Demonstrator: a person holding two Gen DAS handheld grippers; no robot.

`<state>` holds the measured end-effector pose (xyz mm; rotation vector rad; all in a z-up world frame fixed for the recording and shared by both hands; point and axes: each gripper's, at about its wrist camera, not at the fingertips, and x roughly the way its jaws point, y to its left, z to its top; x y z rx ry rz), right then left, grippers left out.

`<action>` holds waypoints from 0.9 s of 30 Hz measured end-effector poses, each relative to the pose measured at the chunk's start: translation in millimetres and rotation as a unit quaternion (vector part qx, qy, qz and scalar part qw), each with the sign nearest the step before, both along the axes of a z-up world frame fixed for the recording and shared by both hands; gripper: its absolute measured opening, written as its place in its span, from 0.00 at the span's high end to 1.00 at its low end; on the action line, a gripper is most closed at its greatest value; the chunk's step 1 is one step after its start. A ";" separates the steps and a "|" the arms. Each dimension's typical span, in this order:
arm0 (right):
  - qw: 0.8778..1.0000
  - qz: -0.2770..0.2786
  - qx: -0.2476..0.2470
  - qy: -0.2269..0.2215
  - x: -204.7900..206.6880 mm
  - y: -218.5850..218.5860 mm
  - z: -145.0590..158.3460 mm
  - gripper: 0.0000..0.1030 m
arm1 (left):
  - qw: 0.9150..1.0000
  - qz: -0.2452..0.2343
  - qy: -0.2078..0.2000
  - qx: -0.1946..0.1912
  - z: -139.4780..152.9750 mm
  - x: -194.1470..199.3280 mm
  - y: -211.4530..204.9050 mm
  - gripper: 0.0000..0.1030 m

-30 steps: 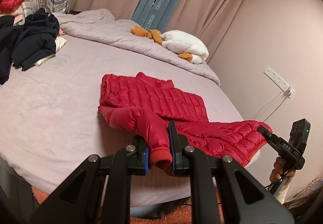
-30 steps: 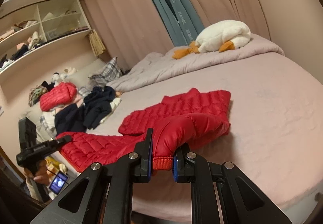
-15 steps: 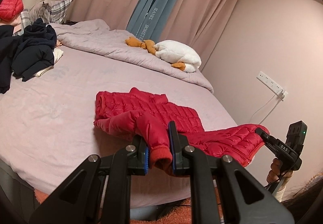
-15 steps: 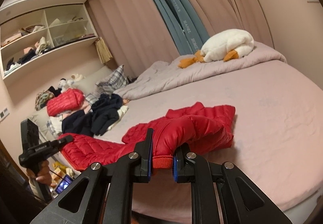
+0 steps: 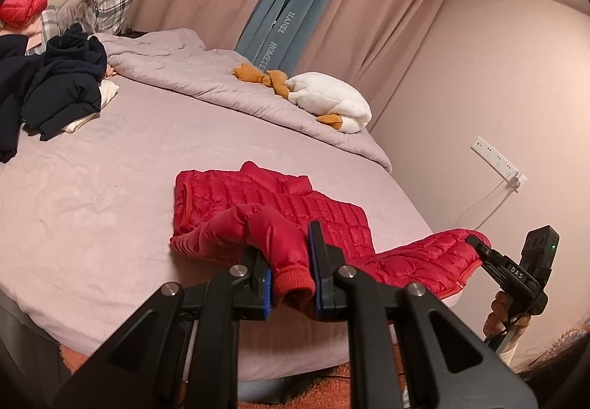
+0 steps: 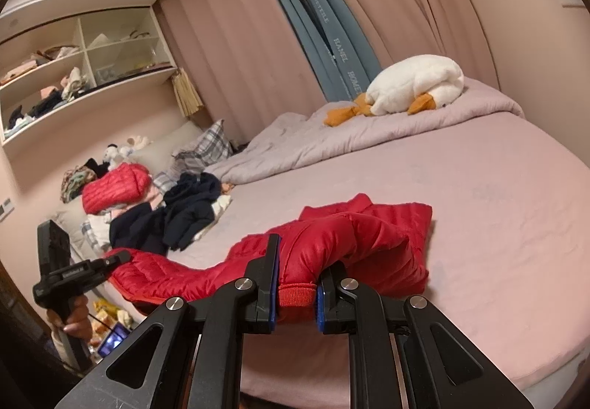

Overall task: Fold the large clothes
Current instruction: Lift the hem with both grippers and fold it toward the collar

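Both grippers clamp red jacket point(image 5: 273, 199) cuffs; only right wrist view shows shelves point(image 6: 73, 77).

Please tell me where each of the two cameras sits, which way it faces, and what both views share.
Left wrist view: on the left gripper, looking over the bed toward the socket wall; the right gripper and its hand show at right.
Right wrist view: on the right gripper, facing the shelves; the left gripper and its hand show at left.
Shared: the red jacket, a sleeve cuff in each gripper, and the plush goose.
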<state>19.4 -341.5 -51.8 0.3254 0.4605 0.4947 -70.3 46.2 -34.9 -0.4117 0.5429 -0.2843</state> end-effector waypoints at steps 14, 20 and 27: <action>1.000 -0.008 0.005 0.007 20.8 2.2 -0.9 0.84 | 1.000 0.012 0.000 -0.001 -0.9 28.6 3.8 0.83; 1.000 -0.010 -0.010 0.002 25.3 4.2 3.0 0.84 | 1.000 0.016 -0.006 0.003 2.4 36.4 4.0 0.83; 1.000 -0.012 -0.012 0.002 32.0 4.3 3.2 0.84 | 1.000 0.018 -0.003 0.003 4.1 44.7 5.7 0.82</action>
